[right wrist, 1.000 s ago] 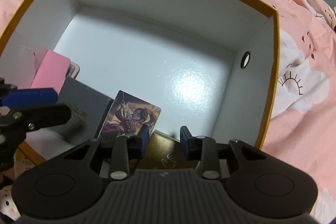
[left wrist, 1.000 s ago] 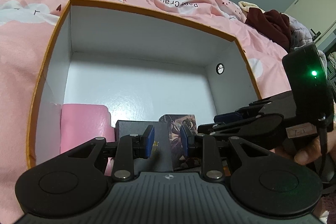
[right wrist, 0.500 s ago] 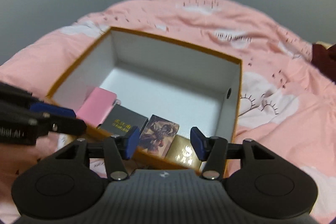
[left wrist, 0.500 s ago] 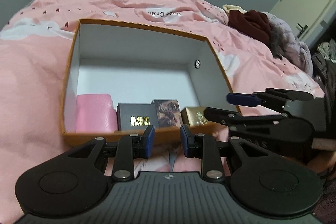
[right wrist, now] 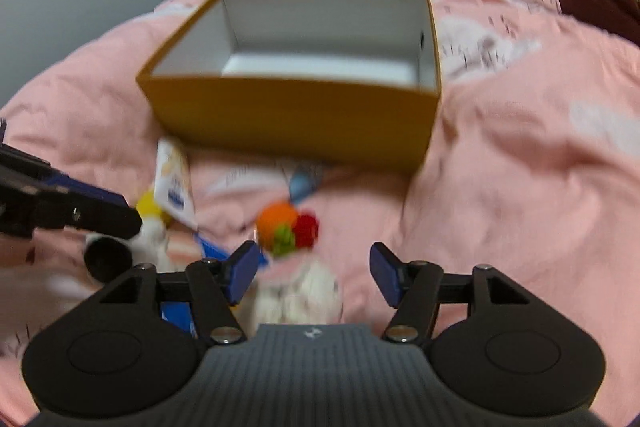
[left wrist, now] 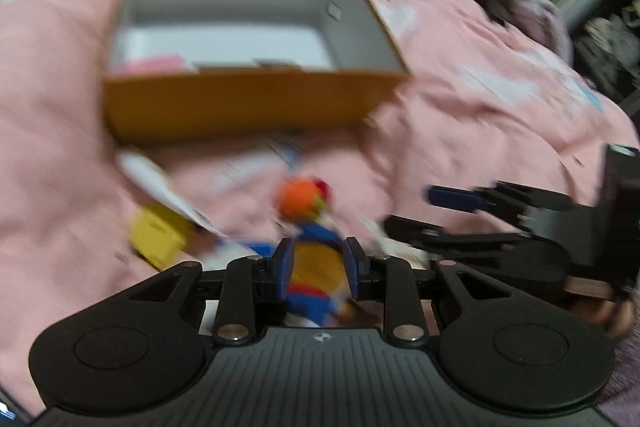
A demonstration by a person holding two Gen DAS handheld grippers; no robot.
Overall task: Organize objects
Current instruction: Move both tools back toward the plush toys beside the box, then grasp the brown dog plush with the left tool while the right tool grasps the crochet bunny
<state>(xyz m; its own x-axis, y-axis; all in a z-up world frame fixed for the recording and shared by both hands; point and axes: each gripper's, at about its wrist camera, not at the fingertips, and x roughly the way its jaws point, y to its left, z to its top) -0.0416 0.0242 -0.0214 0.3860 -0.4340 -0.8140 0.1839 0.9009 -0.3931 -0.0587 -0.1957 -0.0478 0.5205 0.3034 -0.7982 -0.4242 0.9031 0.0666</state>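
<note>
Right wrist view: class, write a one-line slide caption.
Open right gripper hovers over a pink bedspread, toys scattered before an orange box.

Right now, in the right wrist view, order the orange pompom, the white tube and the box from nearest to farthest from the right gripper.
1. Orange pompom, just ahead of the right gripper, slightly left.
2. White tube, farther left.
3. Box, straight ahead, beyond both.
</note>
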